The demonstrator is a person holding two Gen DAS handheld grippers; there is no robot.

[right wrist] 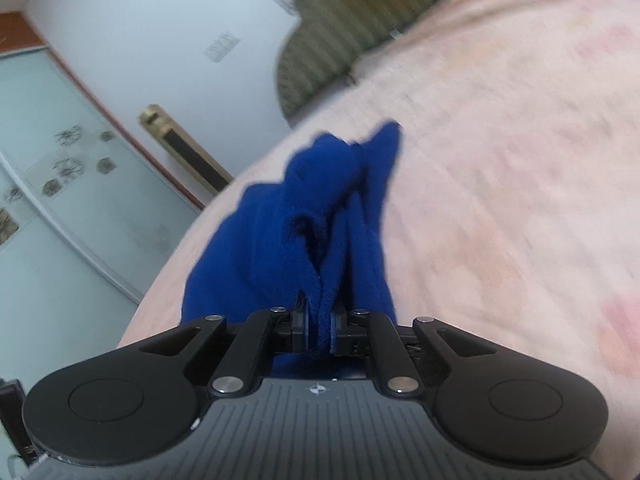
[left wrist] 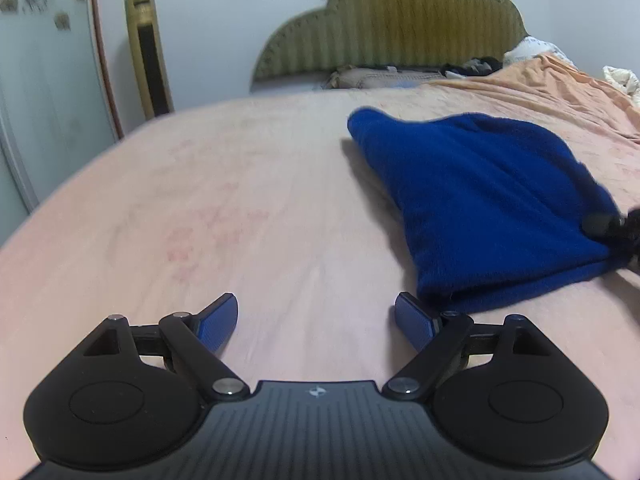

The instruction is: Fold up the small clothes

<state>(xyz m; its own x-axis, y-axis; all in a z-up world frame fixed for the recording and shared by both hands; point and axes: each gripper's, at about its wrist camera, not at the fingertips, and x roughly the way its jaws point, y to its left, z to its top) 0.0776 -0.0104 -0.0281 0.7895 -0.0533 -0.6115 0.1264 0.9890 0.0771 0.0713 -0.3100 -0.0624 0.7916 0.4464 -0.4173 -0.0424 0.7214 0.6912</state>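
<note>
A blue fleece garment (left wrist: 488,204) lies folded on the pink bed sheet (left wrist: 240,208), to the right of my left gripper (left wrist: 316,322). The left gripper is open and empty, low over the sheet, its right fingertip close to the garment's near corner. My right gripper (right wrist: 320,330) is shut on a bunched edge of the same blue garment (right wrist: 320,216), which stretches away from its jaws over the bed (right wrist: 520,160). The right gripper shows at the far right edge of the left wrist view (left wrist: 616,226), on the garment's right end.
An olive padded headboard (left wrist: 400,28) stands at the far end of the bed. An orange blanket (left wrist: 560,84) and pillows lie at the far right. A gold tower fan (left wrist: 148,52) and a glass wardrobe door (left wrist: 40,80) stand to the left beyond the bed edge.
</note>
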